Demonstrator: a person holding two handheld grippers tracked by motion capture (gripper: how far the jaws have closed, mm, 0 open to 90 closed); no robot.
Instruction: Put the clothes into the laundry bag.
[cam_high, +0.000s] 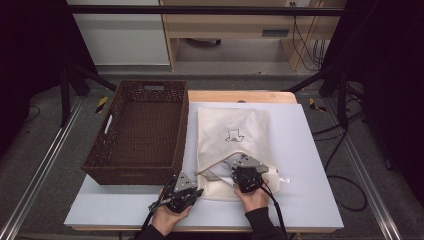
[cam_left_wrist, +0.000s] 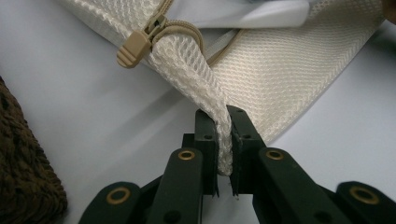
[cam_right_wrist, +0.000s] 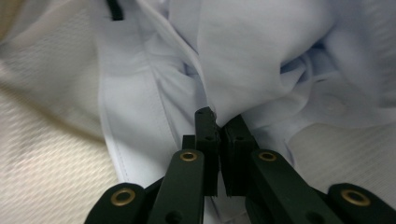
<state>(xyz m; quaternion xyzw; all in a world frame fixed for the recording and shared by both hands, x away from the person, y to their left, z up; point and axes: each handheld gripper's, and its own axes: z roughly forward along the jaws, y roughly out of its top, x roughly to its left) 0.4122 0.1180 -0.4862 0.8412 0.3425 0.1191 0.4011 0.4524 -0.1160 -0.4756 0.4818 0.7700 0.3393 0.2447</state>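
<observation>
White counter (cam_high: 310, 165), grey floor around. Wicker basket (cam_high: 140, 130) at its left, cream mesh bag (cam_high: 235, 135) beside it. Left hand-held gripper (cam_left_wrist: 223, 154) low at the bag's near corner, clamped on mesh. Right hand-held gripper (cam_right_wrist: 218, 135) reaches into the bag mouth, pinching white cloth (cam_right_wrist: 243, 70).

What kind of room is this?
Probably a lab or workshop set up for recording: a table inside a dark metal frame, cables across the floor, and a wooden desk behind.

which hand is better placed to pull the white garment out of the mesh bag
Right. The right gripper is already shut on the white garment inside the mesh bag, while the left gripper pins the bag's edge.
</observation>
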